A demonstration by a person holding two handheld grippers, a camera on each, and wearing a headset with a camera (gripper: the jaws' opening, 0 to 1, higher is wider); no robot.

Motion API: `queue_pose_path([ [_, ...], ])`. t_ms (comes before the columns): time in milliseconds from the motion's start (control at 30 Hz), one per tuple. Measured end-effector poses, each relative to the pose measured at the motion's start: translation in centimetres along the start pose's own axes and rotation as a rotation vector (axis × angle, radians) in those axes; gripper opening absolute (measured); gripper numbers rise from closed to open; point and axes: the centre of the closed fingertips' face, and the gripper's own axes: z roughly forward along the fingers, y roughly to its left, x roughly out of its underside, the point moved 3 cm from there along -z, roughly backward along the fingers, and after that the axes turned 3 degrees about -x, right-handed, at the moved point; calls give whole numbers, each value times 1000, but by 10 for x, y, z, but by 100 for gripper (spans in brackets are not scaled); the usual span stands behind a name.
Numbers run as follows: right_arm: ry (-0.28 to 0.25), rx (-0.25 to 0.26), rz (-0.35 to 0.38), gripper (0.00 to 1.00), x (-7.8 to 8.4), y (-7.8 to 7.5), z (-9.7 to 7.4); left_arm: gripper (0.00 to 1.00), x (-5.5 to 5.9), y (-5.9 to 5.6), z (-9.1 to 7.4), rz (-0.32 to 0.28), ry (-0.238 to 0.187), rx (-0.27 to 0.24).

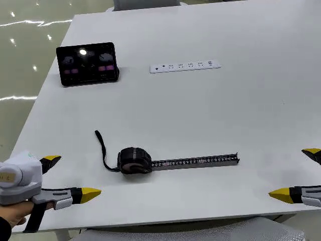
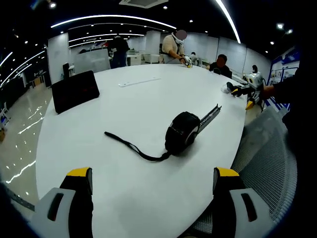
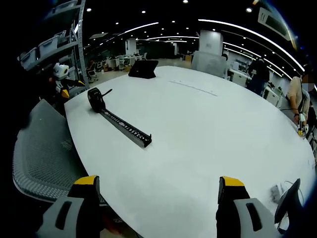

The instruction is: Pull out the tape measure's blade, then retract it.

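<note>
The left tool (image 1: 70, 175) is held with jaws apart at the near left of the table (image 1: 251, 110) in the head view, the right tool (image 1: 296, 173) likewise at the near right. Between them the tape measure (image 1: 134, 160) is laid flat, its blade (image 1: 195, 161) drawn out rightward. In the left gripper view its case is seen ahead. In the right gripper view the blade's end is seen nearest.
</note>
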Motion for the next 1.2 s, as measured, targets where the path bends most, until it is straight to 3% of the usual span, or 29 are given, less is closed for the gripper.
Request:
queue_pose_path([
  [233, -8, -24, 11, 99, 0, 3, -1, 99, -1, -2, -1, -17, 9, 6],
  [333, 0, -33, 13, 99, 2, 5, -1, 99, 0, -3, -1, 9, 24, 1],
  [700, 39, -9, 10, 99, 8, -5, -2, 99, 0, -11, 4, -2, 48, 17],
  [867, 34, -7, -14, 99, 1, -10, -1, 99, -10, -15, 11, 42, 33, 22],
  [933, 34, -8, -13, 99, -2, -11, 0, 99, -16, -13, 13, 81, 15, -3],
  [1200, 64, -21, -49, 99, -9, -14, 5, 99, -30, -20, 25, 81, 27, -15],
])
